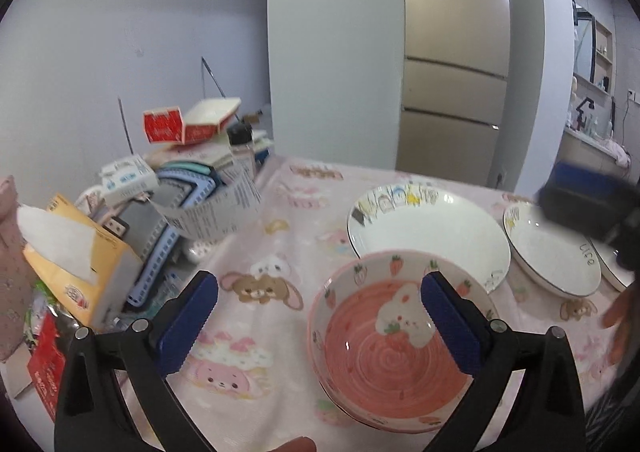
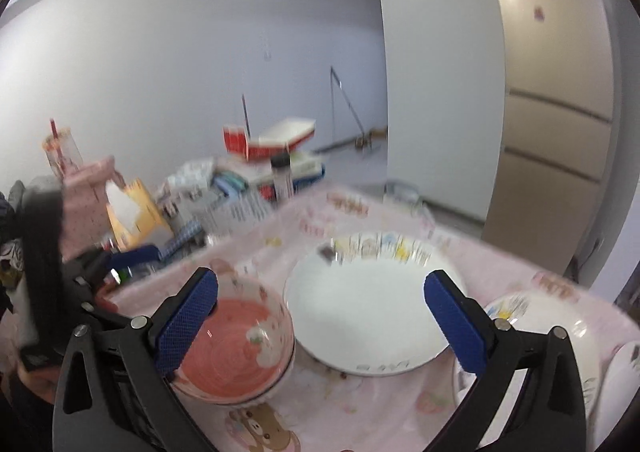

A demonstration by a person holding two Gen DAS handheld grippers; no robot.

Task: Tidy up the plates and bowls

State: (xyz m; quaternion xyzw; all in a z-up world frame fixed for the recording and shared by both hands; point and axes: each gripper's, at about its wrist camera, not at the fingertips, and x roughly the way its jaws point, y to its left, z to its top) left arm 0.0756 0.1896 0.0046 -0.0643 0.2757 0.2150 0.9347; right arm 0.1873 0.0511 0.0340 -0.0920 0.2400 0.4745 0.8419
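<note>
A pink bowl (image 1: 394,348) with a rabbit and strawberries inside sits on the pink tablecloth, apparently stacked on another bowl. My left gripper (image 1: 320,324) is open above it, its right pad (image 1: 450,328) over the bowl, holding nothing. Behind stands a large white plate (image 1: 430,230) with cartoon figures on its rim, and a smaller white plate (image 1: 552,252) to its right. In the right wrist view my right gripper (image 2: 322,322) is open and empty above the large white plate (image 2: 372,316), with the pink bowl (image 2: 236,348) at its left pad. The left gripper (image 2: 120,260) shows at left.
A heap of boxes, packets and a tissue box (image 1: 76,252) crowds the table's left side. A bottle (image 1: 242,145) stands behind it. More white dishes (image 2: 560,336) lie at the right. A fridge (image 1: 452,59) stands beyond the table. A person's fingers (image 1: 618,312) show at right.
</note>
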